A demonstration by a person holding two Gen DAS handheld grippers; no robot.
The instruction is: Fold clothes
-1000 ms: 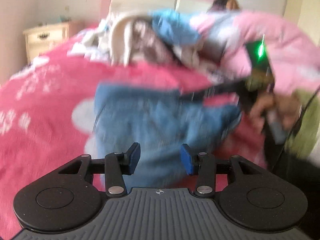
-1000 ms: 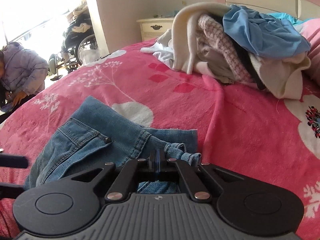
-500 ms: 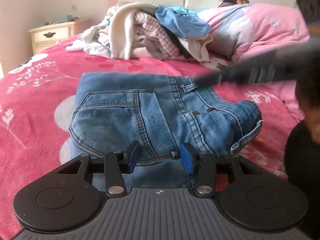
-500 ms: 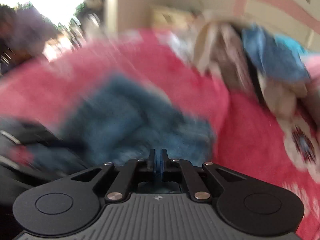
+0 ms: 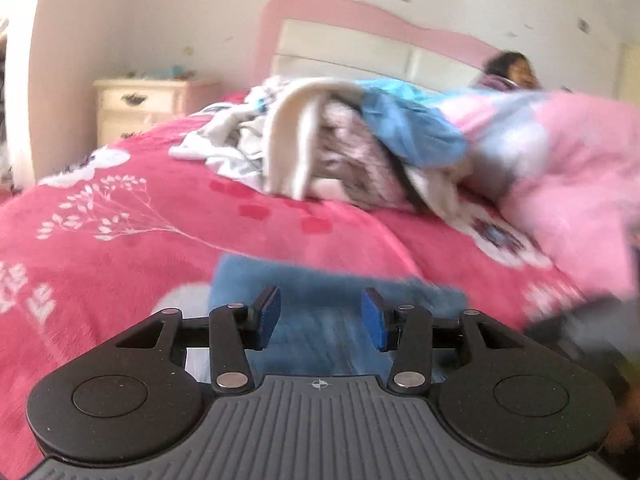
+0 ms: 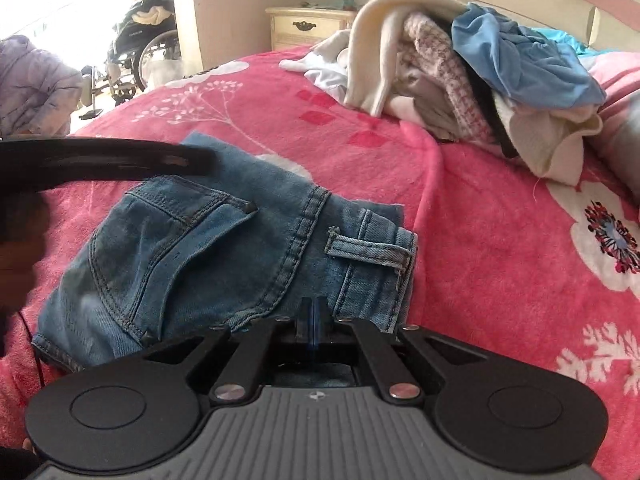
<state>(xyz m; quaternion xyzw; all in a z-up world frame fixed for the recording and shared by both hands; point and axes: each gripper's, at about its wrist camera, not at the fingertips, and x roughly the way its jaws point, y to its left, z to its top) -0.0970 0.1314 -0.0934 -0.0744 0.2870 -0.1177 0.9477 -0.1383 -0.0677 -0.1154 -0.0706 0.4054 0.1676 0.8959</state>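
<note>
Left wrist, jaws: my left gripper (image 5: 320, 318) stands spread, nothing between the pads, the blurred jeans (image 5: 316, 288) just below and ahead.
Left wrist, jeans: I see only a blue smear on the red blanket (image 5: 100, 248); the fold itself I cannot read from here.
Left wrist, what is left: the pile (image 5: 340, 148) of loose clothes sits well beyond, toward the headboard (image 5: 360, 36), none of it folded as far as I can tell.
Left wrist, room: bare blanket lies open to the left; a pink quilt (image 5: 568, 176) crowds the right, with a person (image 5: 514, 70) behind it.
Right wrist, jaws: my right gripper (image 6: 314, 322) is pressed together at the near edge of the jeans (image 6: 208, 248); whether denim is pinched I cannot tell.
Right wrist, progress: I judge the jeans folded into a compact packet, pocket and belt loop (image 6: 368, 250) up, lying flat on the blanket (image 6: 480, 248).
Right wrist, pile: the heap (image 6: 460, 80) is well apart from the jeans, untouched.
Right wrist, edges: the left tool's dark blur (image 6: 104, 160) hangs over the packet's far left corner; a nightstand (image 6: 304, 28) and a wheelchair (image 6: 140, 48) stand off the bed.
Right wrist, room: open blanket lies between packet and heap, and to the right.
</note>
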